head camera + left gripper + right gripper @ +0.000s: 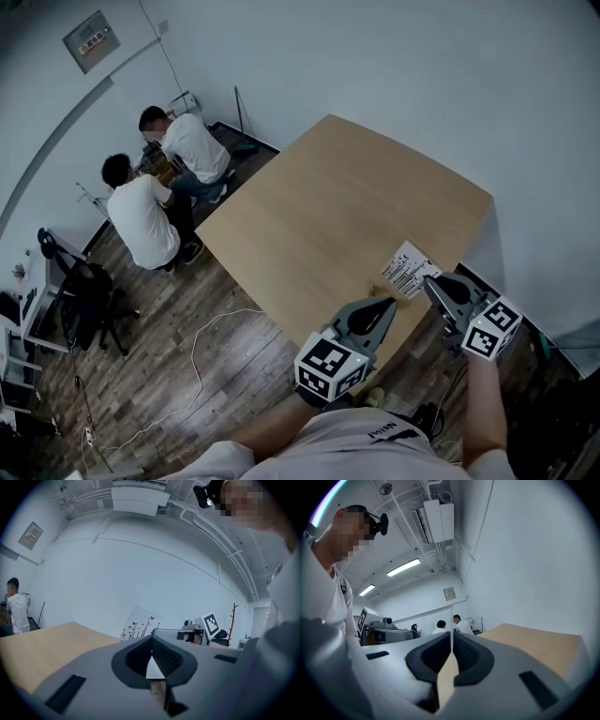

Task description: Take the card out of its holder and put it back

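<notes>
Right gripper [428, 280] pinching card [409, 265], left gripper [388, 303] clamping holder [157, 689] beside it

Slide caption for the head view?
Right gripper grips white printed card, left gripper grips small wooden holder, at light wooden table's edge.

A lab-like workroom: left of the table [337, 206], two people [192, 145] work, an office chair [89, 291] stands, and a cable [194, 356] lies on the floor.
</notes>
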`<state>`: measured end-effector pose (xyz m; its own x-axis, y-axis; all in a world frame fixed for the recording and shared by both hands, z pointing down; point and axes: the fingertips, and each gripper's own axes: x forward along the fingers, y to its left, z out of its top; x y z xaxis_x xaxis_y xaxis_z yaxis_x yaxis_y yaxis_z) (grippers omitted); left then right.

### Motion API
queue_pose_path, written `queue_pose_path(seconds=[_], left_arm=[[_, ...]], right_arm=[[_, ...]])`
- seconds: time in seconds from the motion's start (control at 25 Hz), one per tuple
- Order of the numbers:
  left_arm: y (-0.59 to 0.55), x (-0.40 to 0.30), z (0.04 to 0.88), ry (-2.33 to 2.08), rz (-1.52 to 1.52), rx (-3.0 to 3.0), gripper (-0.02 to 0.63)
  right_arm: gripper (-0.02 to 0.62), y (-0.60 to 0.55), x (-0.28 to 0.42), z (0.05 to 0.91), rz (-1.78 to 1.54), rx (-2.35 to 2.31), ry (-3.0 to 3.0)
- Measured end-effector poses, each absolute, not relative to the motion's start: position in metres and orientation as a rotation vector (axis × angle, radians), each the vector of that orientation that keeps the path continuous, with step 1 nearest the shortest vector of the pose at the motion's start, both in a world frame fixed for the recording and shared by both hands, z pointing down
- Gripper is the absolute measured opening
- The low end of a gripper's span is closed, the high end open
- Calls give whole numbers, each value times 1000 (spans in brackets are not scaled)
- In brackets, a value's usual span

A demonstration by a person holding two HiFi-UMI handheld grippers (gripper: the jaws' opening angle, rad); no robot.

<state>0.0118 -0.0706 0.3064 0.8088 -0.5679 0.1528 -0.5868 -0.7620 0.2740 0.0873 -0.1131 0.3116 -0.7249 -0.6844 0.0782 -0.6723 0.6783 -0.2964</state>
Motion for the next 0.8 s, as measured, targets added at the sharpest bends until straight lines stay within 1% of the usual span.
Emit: queue_pose_path(seconds=[0.56, 0.8], left_arm=[[-93, -3, 326, -916, 65, 2659, 12], [-111, -12, 342, -938, 67, 2641, 12]], right_arm=[[25, -126, 95, 336, -511, -1181, 2821], [25, -133, 95, 361, -450, -1125, 2891]])
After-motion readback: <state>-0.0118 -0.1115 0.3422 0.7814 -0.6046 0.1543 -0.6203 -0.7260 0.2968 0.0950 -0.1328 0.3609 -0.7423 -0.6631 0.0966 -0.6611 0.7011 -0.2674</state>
